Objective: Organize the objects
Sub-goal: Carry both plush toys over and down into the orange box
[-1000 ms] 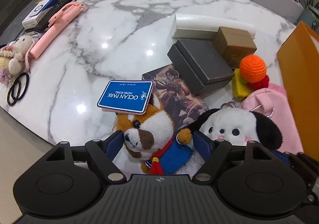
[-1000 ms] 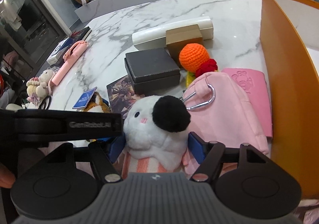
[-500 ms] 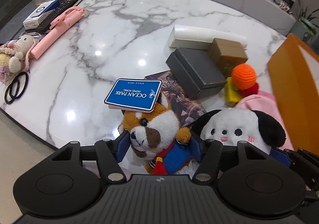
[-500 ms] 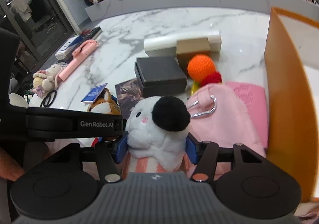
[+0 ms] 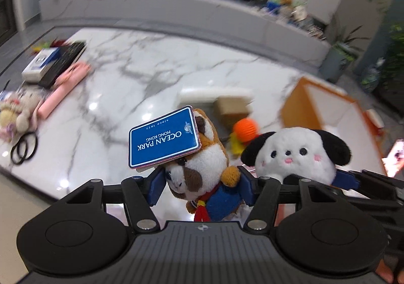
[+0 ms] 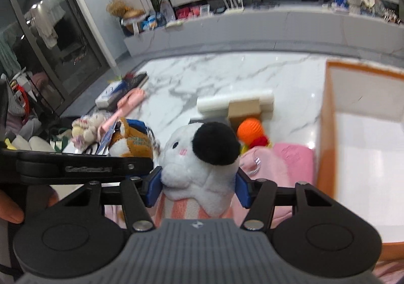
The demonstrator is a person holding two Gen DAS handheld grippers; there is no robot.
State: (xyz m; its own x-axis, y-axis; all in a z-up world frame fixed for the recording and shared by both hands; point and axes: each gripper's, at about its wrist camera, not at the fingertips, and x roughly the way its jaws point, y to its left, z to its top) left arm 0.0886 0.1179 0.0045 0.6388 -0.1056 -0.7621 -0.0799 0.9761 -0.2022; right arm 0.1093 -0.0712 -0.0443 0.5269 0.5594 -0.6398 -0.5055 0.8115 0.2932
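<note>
The white marble table (image 5: 156, 74) carries an orange box (image 6: 358, 147), a cream box (image 6: 234, 102) with a tan box (image 6: 243, 111) touching it, a pink pouch (image 6: 290, 162), a pink stick (image 5: 63, 89), black hair ties (image 5: 24, 148) and a small plush (image 5: 15, 114).

Potted plants (image 5: 346, 49) beyond the table (image 5: 161, 61)

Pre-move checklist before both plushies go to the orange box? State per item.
1. Left claw shut on fox plush: ok.
2. Right claw shut on white dog plush: ok.
3. Both plushies lifted off the table: ok.
4. Orange box open at the top, white floor showing: ok.
5. Blue tag on the fox stands loose, could snag: cannot tell.
6. Pink pouch lies beside the box, outside its wall: ok.
</note>
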